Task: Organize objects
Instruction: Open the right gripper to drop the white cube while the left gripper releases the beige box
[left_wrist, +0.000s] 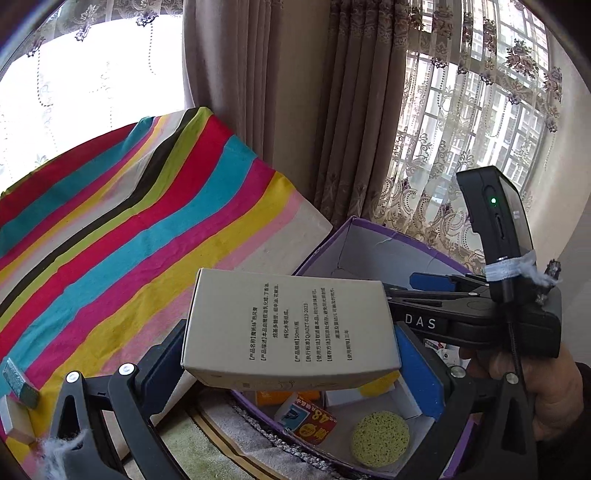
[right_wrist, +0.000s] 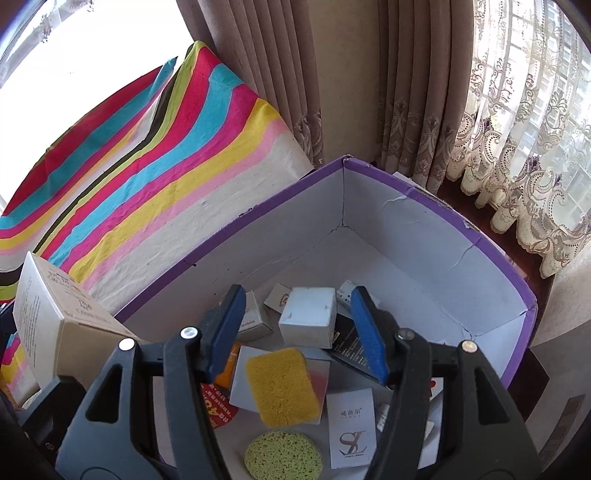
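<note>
Two sponges (right_wrist: 282, 386) in purple box (right_wrist: 406, 192) — striped cloth (right_wrist: 166, 177) beside.

Left gripper (left_wrist: 291, 343) clamping beige carton (left_wrist: 290, 330), purple box (left_wrist: 391, 254)

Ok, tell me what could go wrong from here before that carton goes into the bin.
1. The beige carton is pinched near its lower edge by the left gripper and tilts, so it may pivot or slip out.
2. The purple bin is already cluttered with a white box and a yellow sponge; the carton could land askew.
3. The right gripper hangs open over the bin and may collide.
</note>
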